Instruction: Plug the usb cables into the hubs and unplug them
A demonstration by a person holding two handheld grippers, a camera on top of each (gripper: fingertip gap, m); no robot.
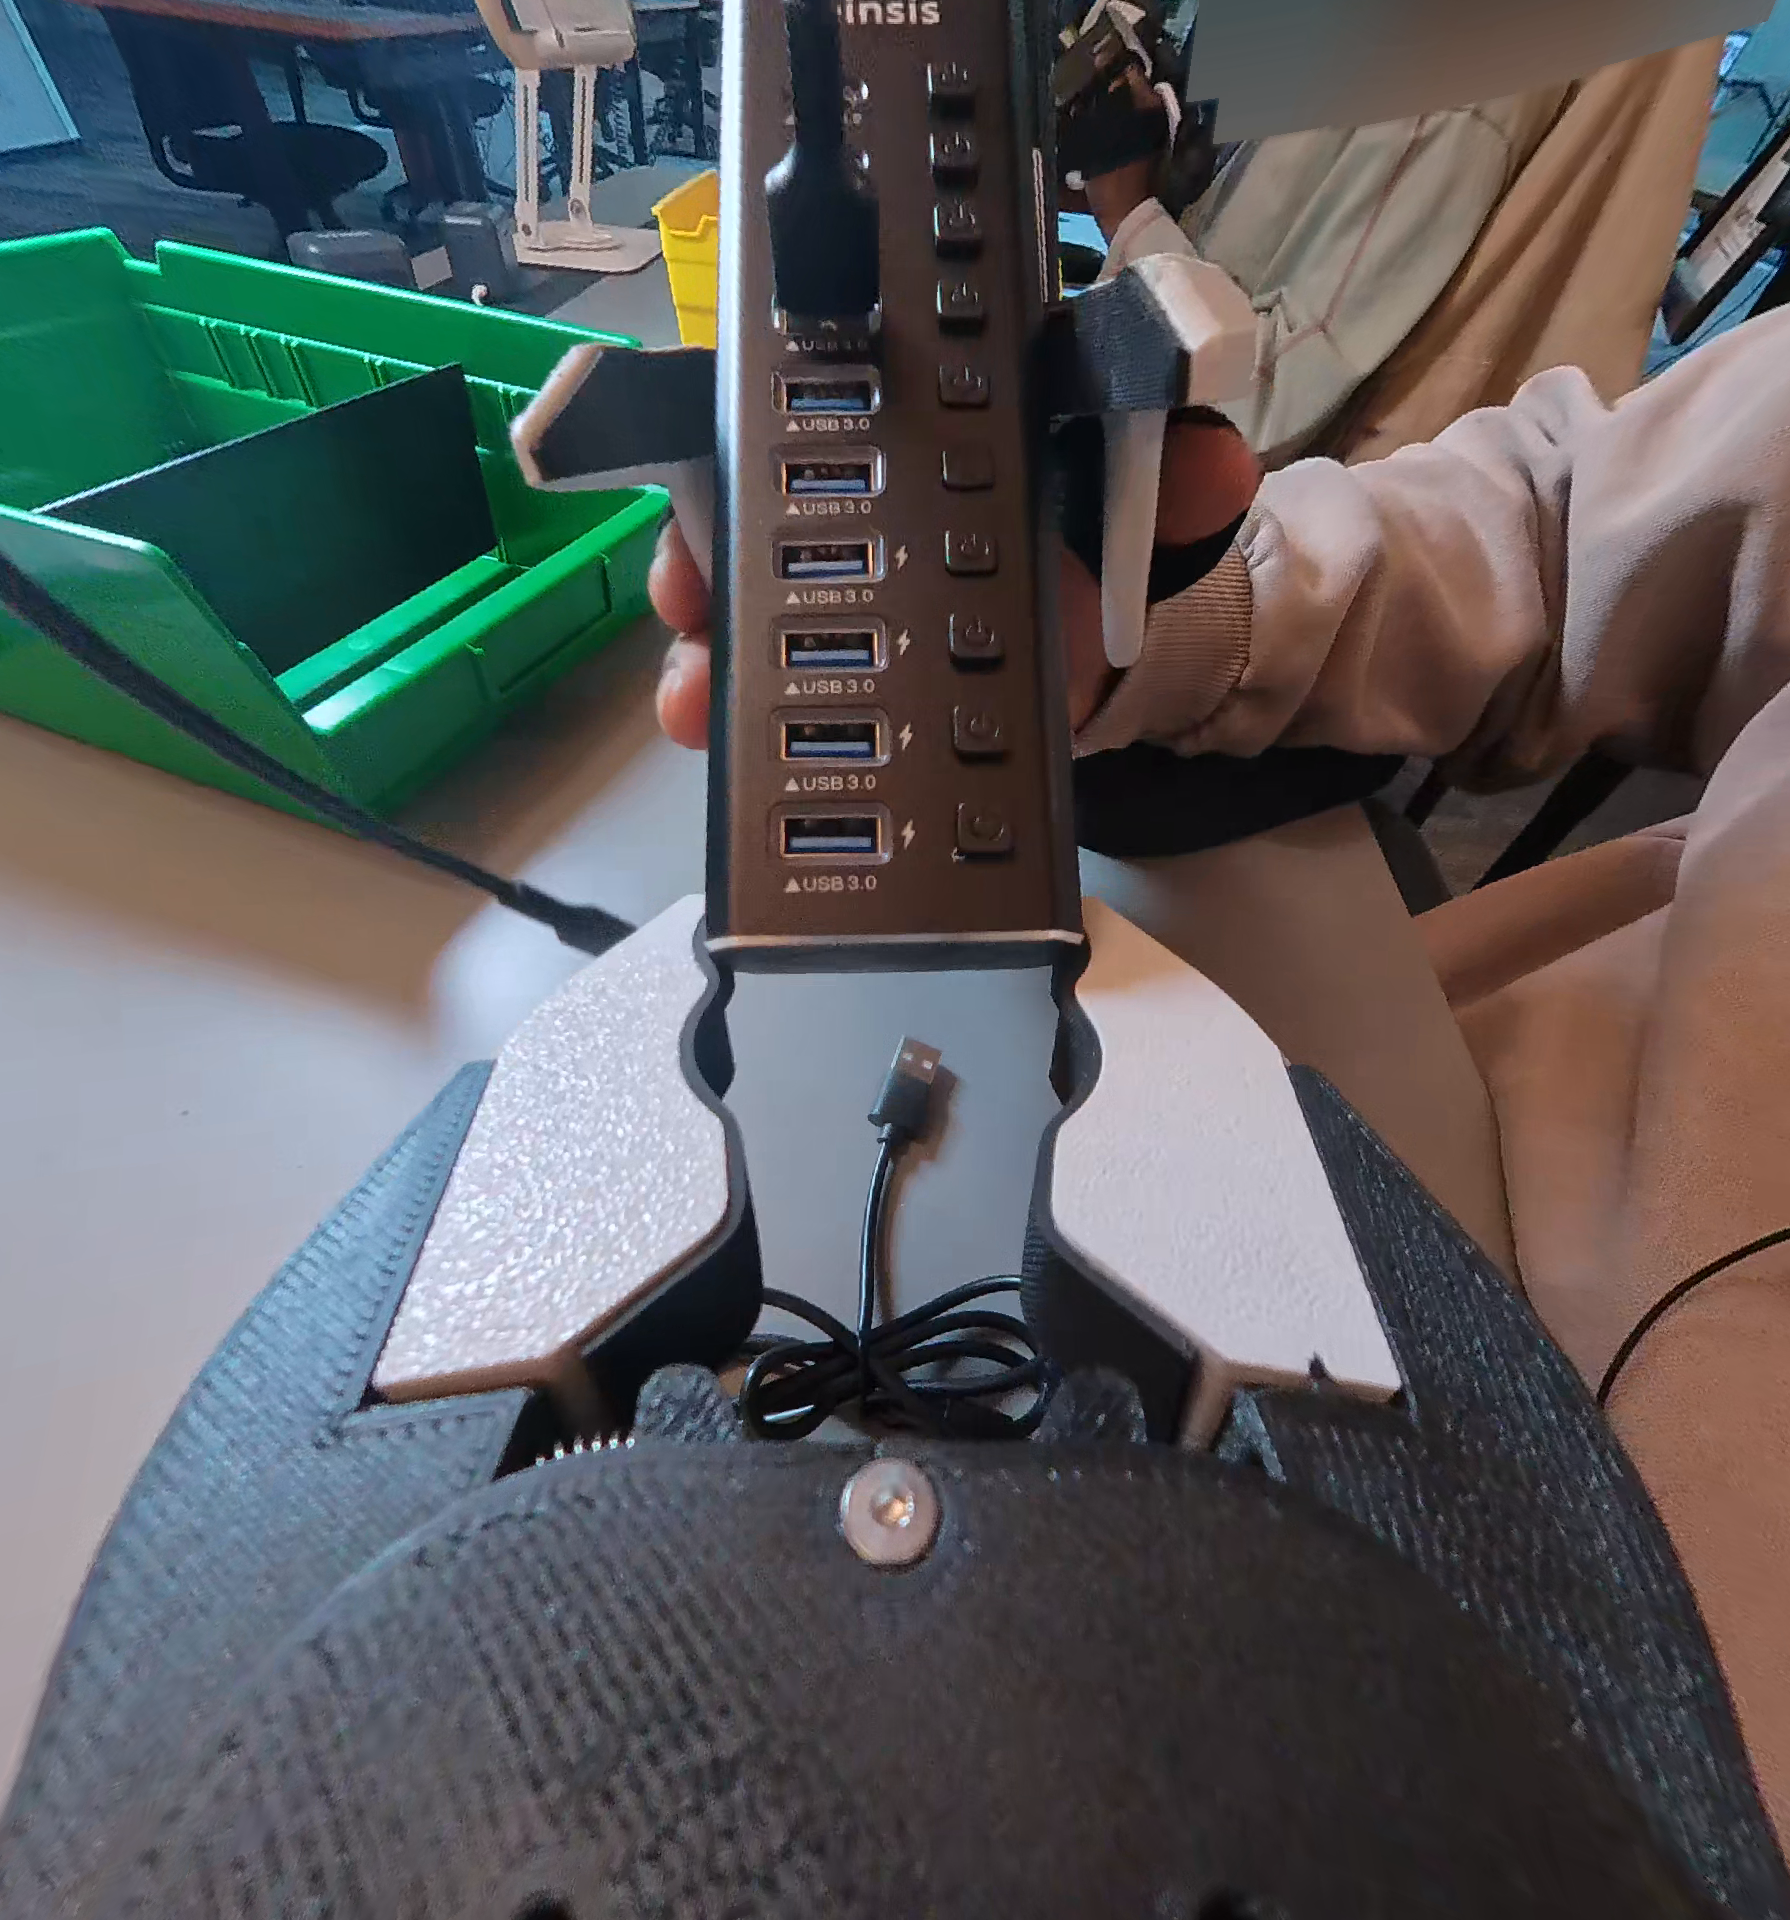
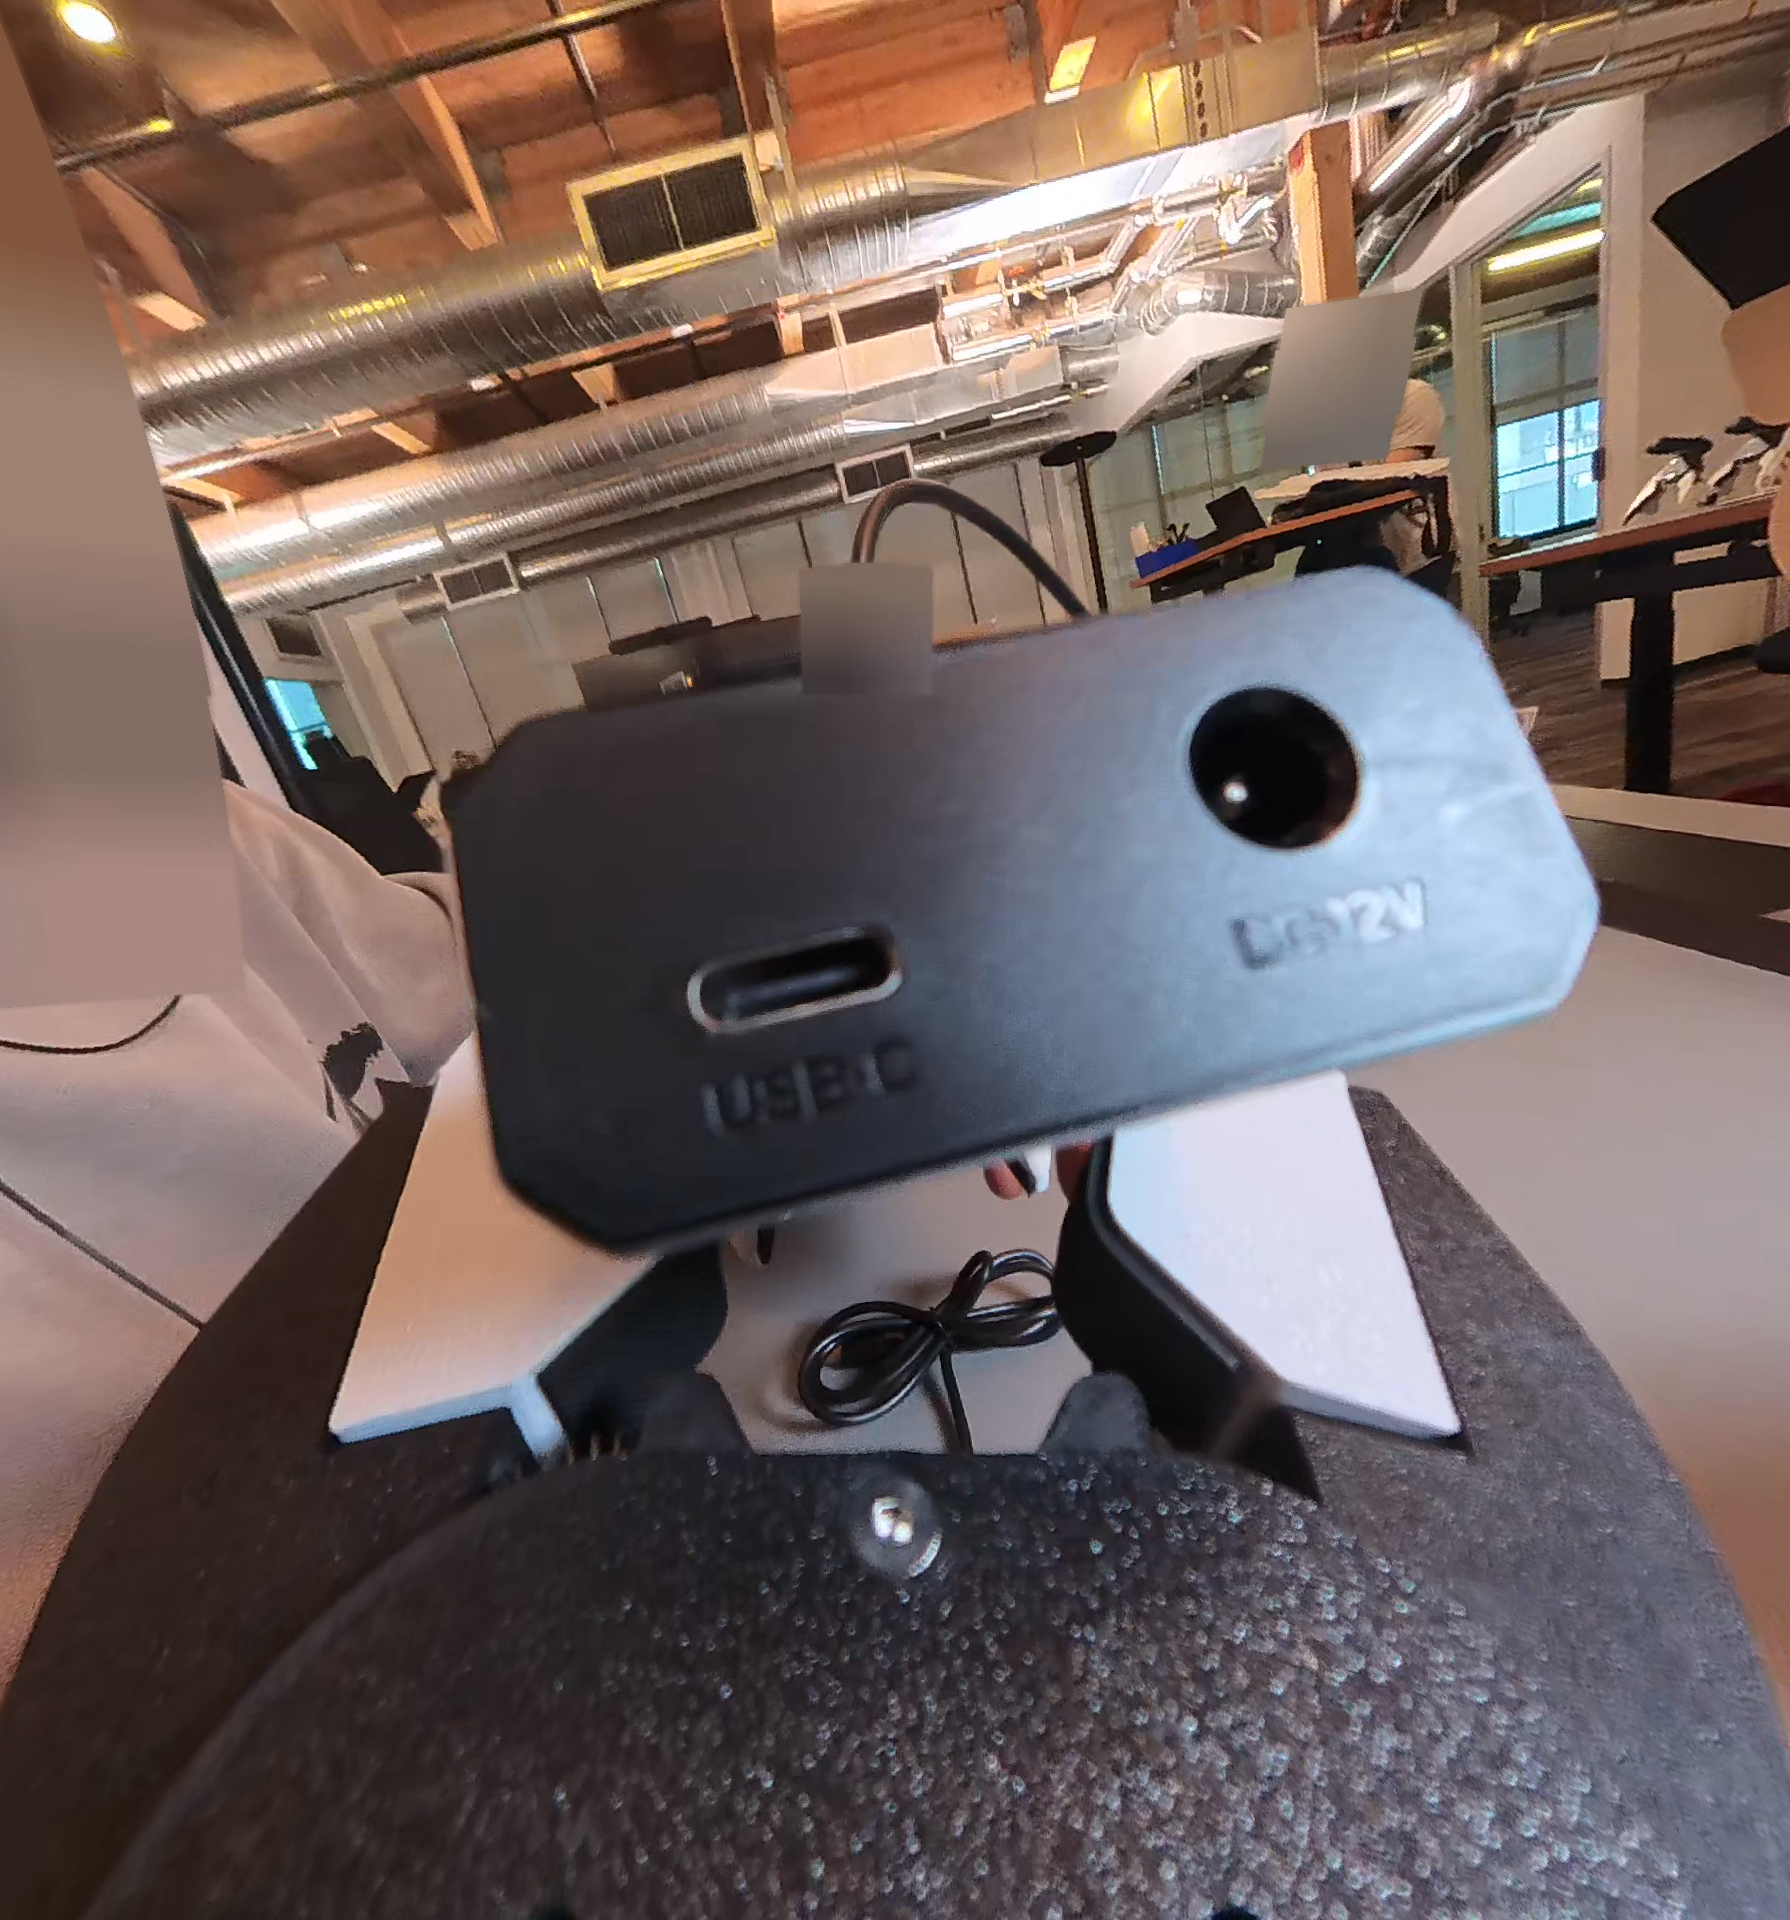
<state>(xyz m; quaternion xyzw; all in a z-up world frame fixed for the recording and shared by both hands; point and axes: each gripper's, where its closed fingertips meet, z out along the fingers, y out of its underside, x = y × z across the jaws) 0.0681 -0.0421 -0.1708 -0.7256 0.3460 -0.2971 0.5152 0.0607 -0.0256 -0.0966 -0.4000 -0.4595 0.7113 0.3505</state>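
Observation:
A long dark USB hub (image 1: 870,644) with a row of blue ports is held up above the table. My left gripper (image 1: 891,951) is shut on its near end. My right gripper (image 1: 870,405) clamps the hub's sides farther up, one finger (image 1: 610,426) on each side. A black USB plug (image 1: 823,239) sits in an upper port. In the right wrist view the hub's end face (image 2: 1005,935) fills the space between the right gripper's (image 2: 870,1174) white fingers (image 2: 1275,1268), and a cable (image 2: 974,520) rises behind it. A loose black USB cable (image 1: 906,1091) lies coiled on the table below.
A green bin (image 1: 247,540) with a black divider stands on the table at the left, with a yellow bin (image 1: 688,260) behind it. A black braided cable (image 1: 247,748) runs across the table. A person's beige sleeve (image 1: 1493,582) is at the right.

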